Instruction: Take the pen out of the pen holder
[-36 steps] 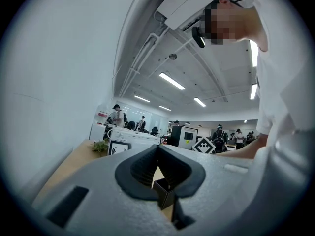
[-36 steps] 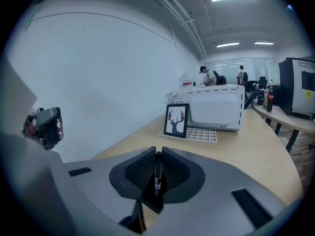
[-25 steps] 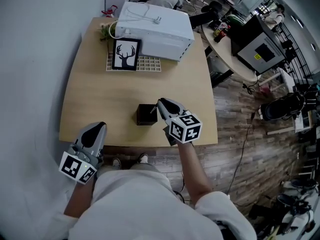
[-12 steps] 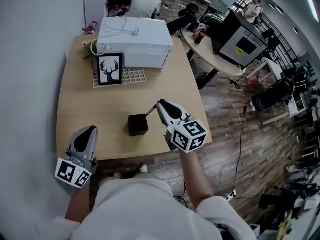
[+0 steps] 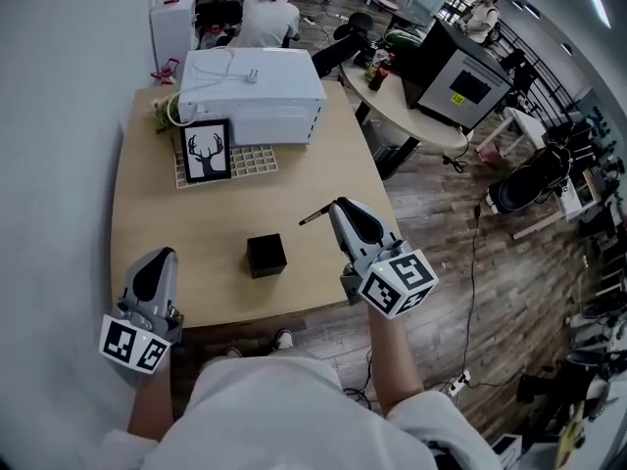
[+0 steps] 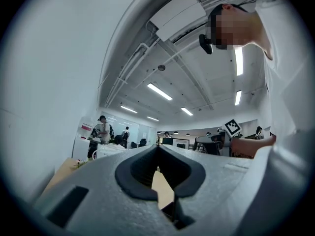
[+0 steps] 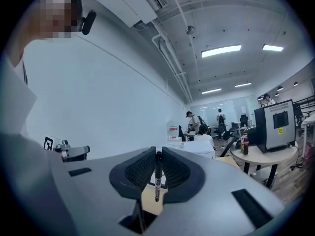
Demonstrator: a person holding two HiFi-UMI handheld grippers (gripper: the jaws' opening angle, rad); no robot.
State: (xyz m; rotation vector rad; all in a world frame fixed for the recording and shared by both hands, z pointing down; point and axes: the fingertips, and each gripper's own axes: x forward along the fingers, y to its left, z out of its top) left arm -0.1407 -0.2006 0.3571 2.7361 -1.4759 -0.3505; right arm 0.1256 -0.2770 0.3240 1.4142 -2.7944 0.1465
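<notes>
Pen (image 5: 313,215) now lifted clear of holder (image 5: 265,256), pinched in right gripper (image 5: 339,208) fingers. Extraction looks done (left gripper (image 5: 160,258) fingers pressed together, empty).

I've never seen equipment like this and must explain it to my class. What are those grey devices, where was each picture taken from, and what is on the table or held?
A person holds a two-jaw gripper in each hand; the patterned cubes belong to them. The head view looks down from the person's head; the other two cameras ride on the grippers, looking along their jaws. On the wooden table stand a black pen holder, a white appliance and a framed deer picture. The right gripper is shut on a black pen, held clear of the pen holder. The left gripper is shut and empty.
</notes>
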